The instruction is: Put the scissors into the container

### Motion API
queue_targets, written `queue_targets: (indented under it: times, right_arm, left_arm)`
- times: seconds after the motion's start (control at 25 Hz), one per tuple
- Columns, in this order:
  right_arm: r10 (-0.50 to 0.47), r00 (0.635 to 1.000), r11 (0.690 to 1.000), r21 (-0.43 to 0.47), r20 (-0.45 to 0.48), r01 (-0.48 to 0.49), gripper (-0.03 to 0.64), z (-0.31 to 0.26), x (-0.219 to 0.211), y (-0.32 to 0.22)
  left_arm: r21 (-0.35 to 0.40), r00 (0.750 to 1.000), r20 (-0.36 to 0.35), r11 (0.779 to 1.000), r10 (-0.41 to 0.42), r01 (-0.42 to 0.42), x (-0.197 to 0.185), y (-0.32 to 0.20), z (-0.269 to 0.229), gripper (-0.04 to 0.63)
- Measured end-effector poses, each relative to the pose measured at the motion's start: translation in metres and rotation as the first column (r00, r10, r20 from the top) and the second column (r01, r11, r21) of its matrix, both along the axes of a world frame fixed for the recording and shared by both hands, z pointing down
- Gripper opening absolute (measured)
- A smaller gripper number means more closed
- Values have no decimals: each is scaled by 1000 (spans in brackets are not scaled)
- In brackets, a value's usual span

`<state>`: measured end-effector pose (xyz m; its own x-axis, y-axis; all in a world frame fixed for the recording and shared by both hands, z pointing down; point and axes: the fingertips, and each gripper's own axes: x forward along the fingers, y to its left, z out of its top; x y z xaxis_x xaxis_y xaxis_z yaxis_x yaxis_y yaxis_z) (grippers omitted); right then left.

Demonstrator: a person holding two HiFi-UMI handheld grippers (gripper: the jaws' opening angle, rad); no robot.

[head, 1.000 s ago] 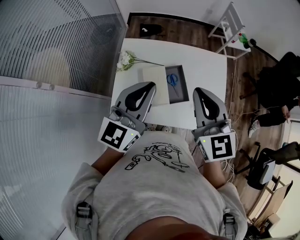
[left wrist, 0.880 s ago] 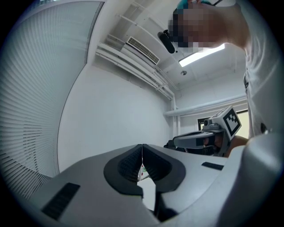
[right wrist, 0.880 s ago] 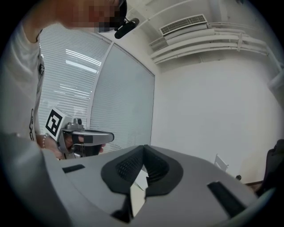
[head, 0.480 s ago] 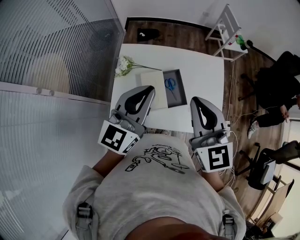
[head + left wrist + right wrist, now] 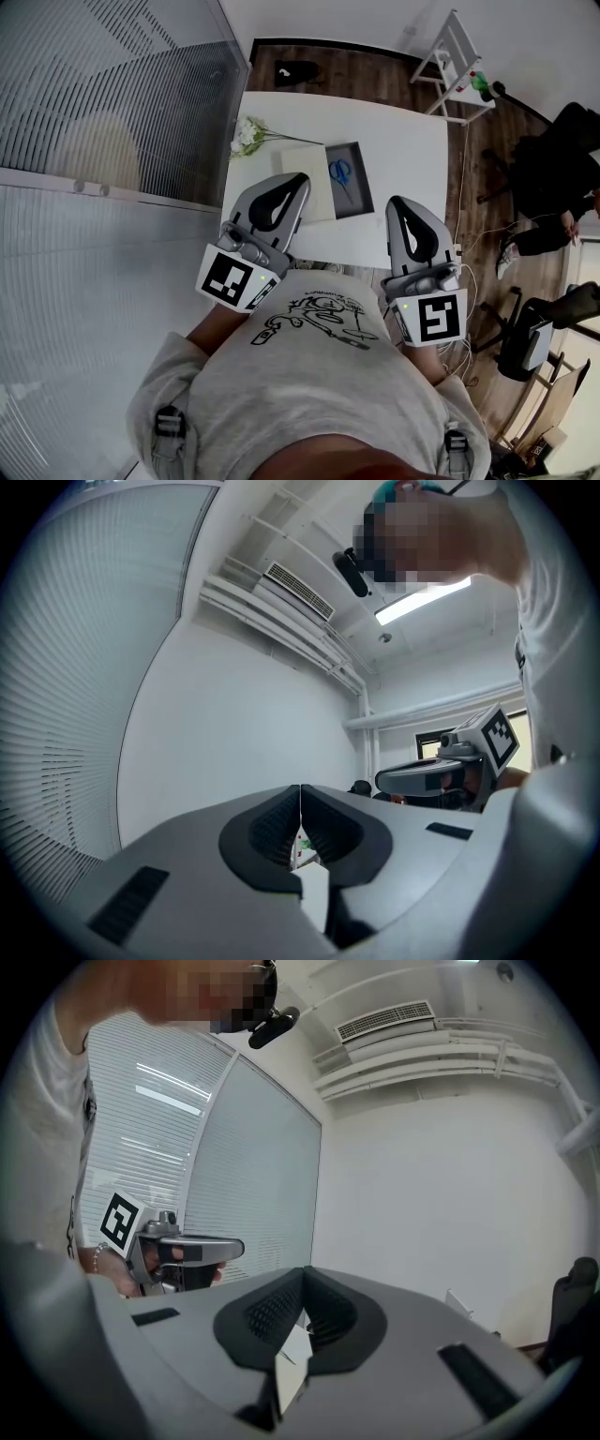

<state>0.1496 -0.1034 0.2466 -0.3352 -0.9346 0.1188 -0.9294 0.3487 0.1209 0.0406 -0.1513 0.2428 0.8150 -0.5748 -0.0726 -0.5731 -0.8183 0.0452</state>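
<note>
Blue-handled scissors (image 5: 339, 174) lie inside a dark grey container (image 5: 357, 200) on the white table (image 5: 398, 141). A pale lid (image 5: 306, 165) lies against the container's left side. My left gripper (image 5: 302, 178) is held level near the table's front edge, its tip over the lid. Its jaws meet, with nothing between them (image 5: 300, 789). My right gripper (image 5: 398, 202) hovers right of the container, near the front edge, shut and empty (image 5: 304, 1271). Each gripper view looks across the room and shows the other gripper, not the scissors.
White flowers (image 5: 247, 134) lie at the table's left edge. A glass wall with blinds (image 5: 112, 112) runs along the left. A white rack (image 5: 459, 52) stands beyond the table. A seated person (image 5: 558, 183) and an office chair (image 5: 523, 342) are at the right.
The right gripper has drifted slightly toward the body. The left gripper, the scissors and the container stay where they were.
</note>
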Motion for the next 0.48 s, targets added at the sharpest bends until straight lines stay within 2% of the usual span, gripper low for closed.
queue_targets:
  times: [0.48]
  right_arm:
    - [19, 1000, 1000, -1, 1, -19, 6, 1, 10, -2]
  left_arm:
    - [-2, 1000, 6, 1000, -3, 3, 3, -1, -1, 21]
